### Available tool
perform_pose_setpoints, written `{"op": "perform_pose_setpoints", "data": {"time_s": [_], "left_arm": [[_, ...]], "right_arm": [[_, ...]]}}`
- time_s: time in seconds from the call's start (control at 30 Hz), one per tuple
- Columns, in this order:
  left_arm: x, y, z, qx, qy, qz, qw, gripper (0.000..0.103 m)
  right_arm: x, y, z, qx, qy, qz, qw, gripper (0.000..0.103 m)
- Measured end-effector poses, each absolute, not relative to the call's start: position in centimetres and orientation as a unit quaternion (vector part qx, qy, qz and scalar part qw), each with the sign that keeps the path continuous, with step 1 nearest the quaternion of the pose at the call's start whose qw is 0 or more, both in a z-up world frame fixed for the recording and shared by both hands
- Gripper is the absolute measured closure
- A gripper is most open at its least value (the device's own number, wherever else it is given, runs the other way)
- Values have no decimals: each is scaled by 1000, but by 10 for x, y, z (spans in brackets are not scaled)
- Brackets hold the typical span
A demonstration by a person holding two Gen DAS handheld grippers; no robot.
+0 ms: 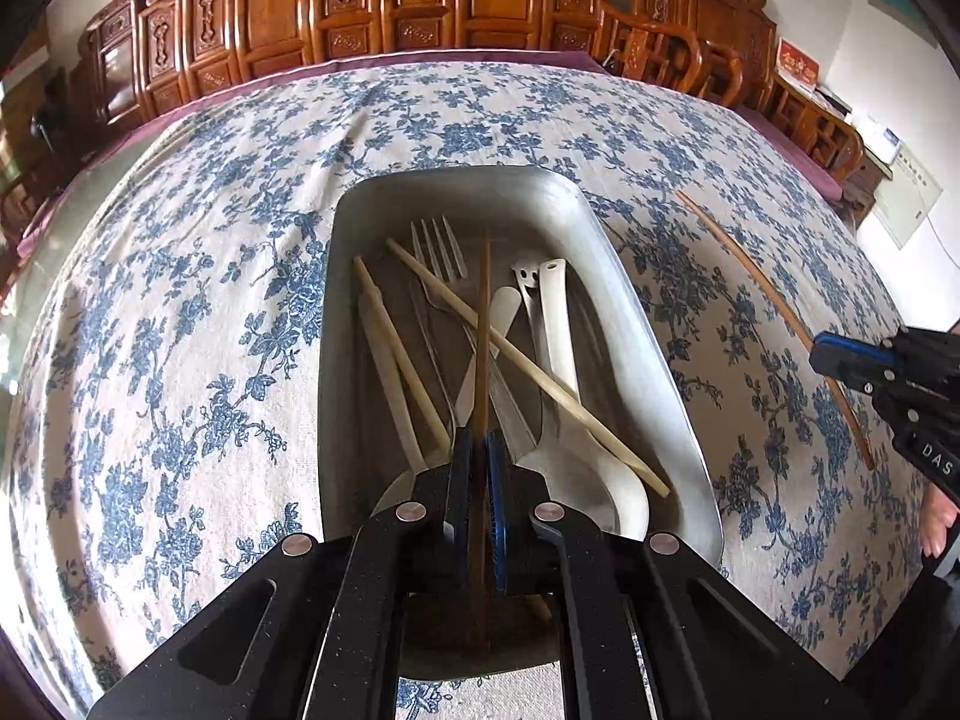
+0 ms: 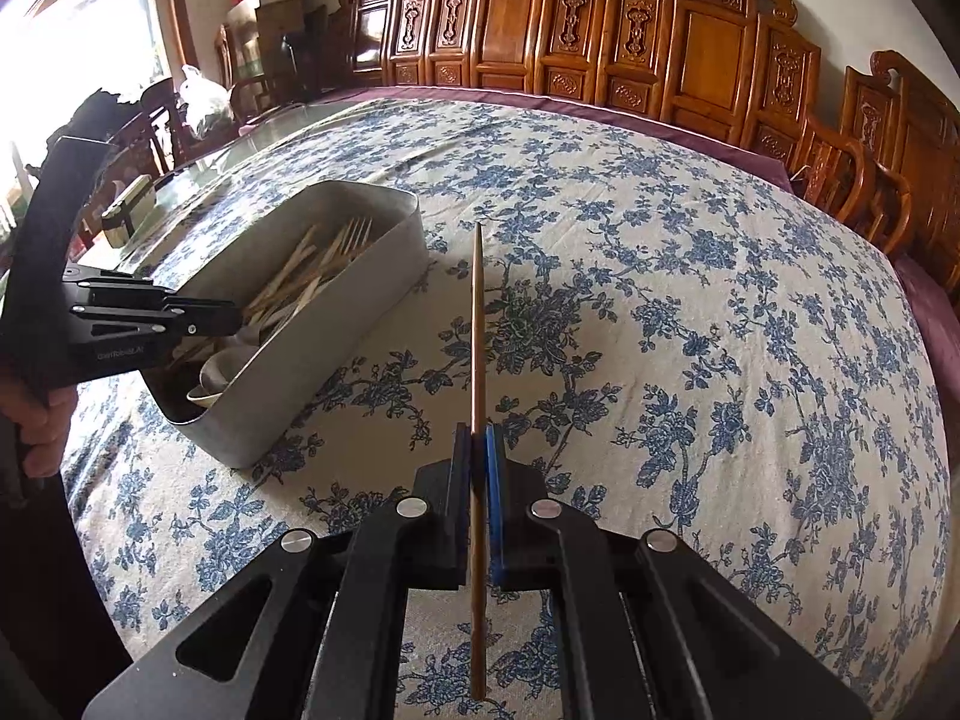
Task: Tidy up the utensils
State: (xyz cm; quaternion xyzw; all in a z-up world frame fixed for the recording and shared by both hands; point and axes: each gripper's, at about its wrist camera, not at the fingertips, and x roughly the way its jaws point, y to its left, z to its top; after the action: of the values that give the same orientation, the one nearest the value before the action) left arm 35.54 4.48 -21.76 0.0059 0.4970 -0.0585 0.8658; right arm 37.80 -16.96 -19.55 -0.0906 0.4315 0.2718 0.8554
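Note:
My left gripper (image 1: 480,438) is shut on a dark brown chopstick (image 1: 483,312), pointing down into the metal tray (image 1: 636,276). The tray holds a fork (image 1: 441,264), pale chopsticks (image 1: 516,354), a white spoon (image 1: 555,312) and other metal cutlery. My right gripper (image 2: 478,435) is shut on a second brown chopstick (image 2: 477,324), which hangs above the tablecloth to the right of the tray (image 2: 336,276). The left wrist view shows the right gripper (image 1: 819,354) with its chopstick (image 1: 762,282) at the right edge. In the right wrist view the left gripper (image 2: 237,312) reaches over the tray's near end.
A blue floral tablecloth (image 2: 690,330) covers the table. Carved wooden chairs (image 2: 708,48) line the far side. A small box (image 2: 126,210) sits beyond the tray on the left, and a white bag (image 2: 204,96) lies further back. A person's hand (image 2: 42,420) grips the left tool.

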Motion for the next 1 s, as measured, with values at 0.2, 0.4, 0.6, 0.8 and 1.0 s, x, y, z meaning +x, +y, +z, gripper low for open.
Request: {"op": "perform_pose_setpoints", "data": {"time_s": [0.2, 0.4, 0.6, 0.8, 1.0], "left_arm": [[354, 44, -213, 0, 491, -60, 869, 98], [353, 52, -199, -2, 468, -46, 882, 72], [352, 67, -185, -12, 448, -29, 893, 52], [353, 86, -176, -23, 432, -9, 902, 32], [353, 101, -169, -28, 421, 3, 906, 19]], "right_arm": [[375, -164, -193, -92, 428, 274, 856, 97], [374, -158, -188, -86, 424, 275, 859, 97], [367, -148, -181, -83, 416, 279, 861, 97], [364, -133, -171, -81, 407, 288, 863, 97], [365, -115, -162, -80, 403, 294, 863, 97]]}}
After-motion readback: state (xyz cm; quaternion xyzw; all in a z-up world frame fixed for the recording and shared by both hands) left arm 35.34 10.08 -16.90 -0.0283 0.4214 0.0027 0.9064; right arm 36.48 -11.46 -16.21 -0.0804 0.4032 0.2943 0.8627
